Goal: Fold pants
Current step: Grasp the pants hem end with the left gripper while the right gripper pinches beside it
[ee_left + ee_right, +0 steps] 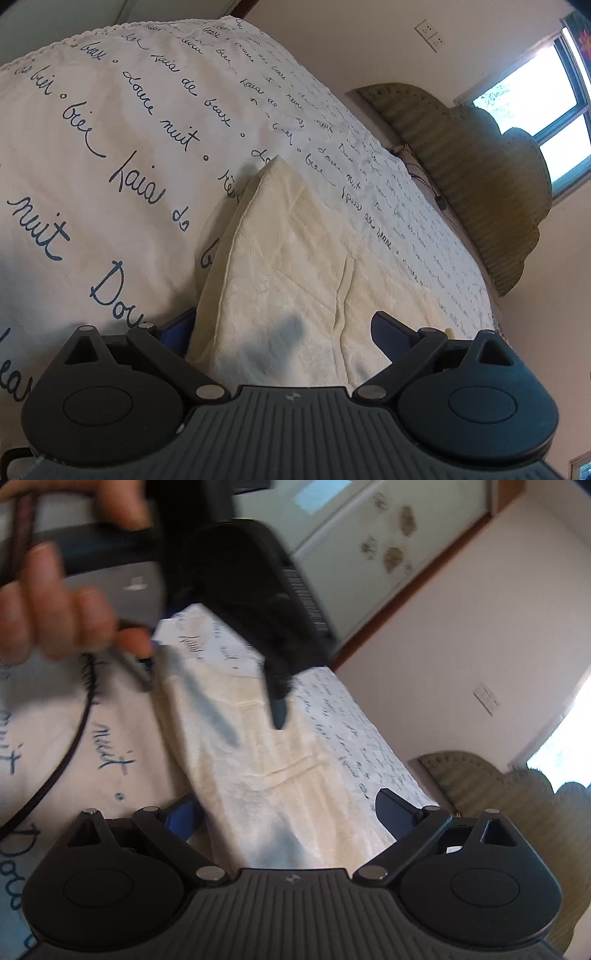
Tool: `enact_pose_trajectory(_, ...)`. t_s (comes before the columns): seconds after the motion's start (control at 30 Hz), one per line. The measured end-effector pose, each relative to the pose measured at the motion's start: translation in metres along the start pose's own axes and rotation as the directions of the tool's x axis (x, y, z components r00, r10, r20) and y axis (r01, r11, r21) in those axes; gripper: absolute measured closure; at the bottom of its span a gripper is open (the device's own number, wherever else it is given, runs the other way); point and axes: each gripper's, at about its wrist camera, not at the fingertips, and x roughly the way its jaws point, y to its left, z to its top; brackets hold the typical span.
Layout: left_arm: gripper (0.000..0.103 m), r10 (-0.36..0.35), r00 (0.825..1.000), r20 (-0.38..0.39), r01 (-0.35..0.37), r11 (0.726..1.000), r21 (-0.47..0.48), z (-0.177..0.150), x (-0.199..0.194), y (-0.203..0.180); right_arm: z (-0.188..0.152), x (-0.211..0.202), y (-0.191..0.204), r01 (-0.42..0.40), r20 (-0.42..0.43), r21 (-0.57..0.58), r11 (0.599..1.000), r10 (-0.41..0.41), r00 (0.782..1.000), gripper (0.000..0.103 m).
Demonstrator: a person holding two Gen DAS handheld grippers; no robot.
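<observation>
Between both open jaws, seemingly: pants

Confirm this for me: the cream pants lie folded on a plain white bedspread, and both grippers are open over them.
Not quite. The bedspread is not plain: it is white with dark blue handwritten script printed all over, as the left wrist view shows clearly. The rest holds: the cream pants lie folded on it, and the left gripper and right gripper are both open over them.
</observation>
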Motion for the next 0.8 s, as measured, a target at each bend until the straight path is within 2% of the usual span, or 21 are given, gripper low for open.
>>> enact_pose_trajectory(0.03, 0.007, -0.01, 1.0, -0.001, 0.01, 1.0, -0.015, 0.002, 0.001, 0.002, 0.001, 0.001, 0.006, -0.005, 0.008, -0.026, 1.0, 0.005, 1.0, 0.008)
enact_pose_trajectory(0.07, 0.006, -0.022, 1.0, -0.005, 0.022, 0.999, -0.027, 0.005, 0.004, 0.003, 0.003, 0.002, 0.013, -0.007, 0.017, -0.056, 0.998, 0.008, 1.0, 0.023)
enact_pose_trajectory(0.1, 0.006, -0.036, 0.999, -0.009, 0.036, 0.999, -0.032, 0.008, 0.007, 0.005, 0.004, 0.005, 0.019, -0.007, 0.02, -0.082, 0.997, 0.009, 1.0, 0.044)
enact_pose_trajectory(0.17, 0.006, -0.047, 0.998, -0.037, 0.046, 0.999, -0.021, 0.017, 0.016, 0.006, 0.008, 0.011, 0.029, -0.002, 0.019, -0.131, 0.991, 0.005, 1.0, 0.056)
enact_pose_trajectory(0.23, 0.006, -0.046, 0.998, -0.048, 0.046, 0.999, -0.009, 0.022, 0.022, 0.004, 0.008, 0.017, 0.034, 0.016, 0.027, -0.168, 0.986, -0.012, 1.0, 0.058)
enact_pose_trajectory(0.4, 0.012, -0.049, 0.998, -0.025, 0.051, 0.997, 0.066, 0.031, 0.034, -0.002, 0.006, 0.018, 0.023, 0.0, 0.022, -0.115, 0.993, 0.002, 1.0, 0.058)
enact_pose_trajectory(0.43, 0.019, -0.045, 0.999, -0.023, 0.047, 0.996, 0.073, 0.032, 0.036, -0.002, 0.005, 0.018, 0.023, 0.005, 0.02, -0.108, 0.994, -0.002, 1.0, 0.058)
enact_pose_trajectory(0.47, 0.032, -0.031, 0.999, -0.024, 0.033, 0.996, 0.078, 0.032, 0.038, -0.002, 0.004, 0.017, 0.025, 0.016, 0.018, -0.113, 0.994, -0.014, 1.0, 0.057)
enact_pose_trajectory(0.5, 0.039, -0.019, 1.0, -0.022, 0.021, 0.995, 0.093, 0.033, 0.038, -0.003, 0.002, 0.016, 0.027, 0.029, 0.01, -0.125, 0.992, -0.028, 1.0, 0.057)
enact_pose_trajectory(0.57, 0.061, 0.007, 1.0, -0.012, -0.006, 0.991, 0.131, 0.033, 0.036, -0.004, -0.004, 0.014, 0.031, 0.061, -0.006, -0.137, 0.989, -0.062, 0.998, 0.055)
enact_pose_trajectory(0.6, 0.065, 0.023, 1.0, -0.006, -0.022, 0.989, 0.148, 0.033, 0.036, -0.004, -0.007, 0.014, 0.032, 0.083, -0.011, -0.132, 0.988, -0.085, 0.996, 0.048)
enact_pose_trajectory(0.63, 0.075, 0.034, 0.999, 0.003, -0.034, 0.987, 0.155, 0.032, 0.035, -0.003, -0.008, 0.015, 0.032, 0.107, -0.013, -0.127, 0.986, -0.109, 0.994, 0.045)
enact_pose_trajectory(0.67, 0.08, 0.03, 0.999, 0.013, -0.031, 0.988, 0.149, 0.032, 0.033, -0.002, -0.007, 0.016, 0.032, 0.111, -0.008, -0.124, 0.986, -0.113, 0.994, 0.045)
enact_pose_trajectory(0.77, 0.087, -0.007, 0.998, 0.055, -0.001, 0.989, 0.147, 0.029, 0.024, -0.002, -0.007, 0.019, 0.032, 0.116, 0.011, -0.159, 0.98, -0.116, 0.993, 0.048)
enact_pose_trajectory(0.8, 0.087, -0.009, 0.998, 0.067, -0.001, 0.989, 0.15, 0.028, 0.022, -0.004, -0.005, 0.021, 0.03, 0.11, 0.018, -0.17, 0.979, -0.108, 0.994, 0.061)
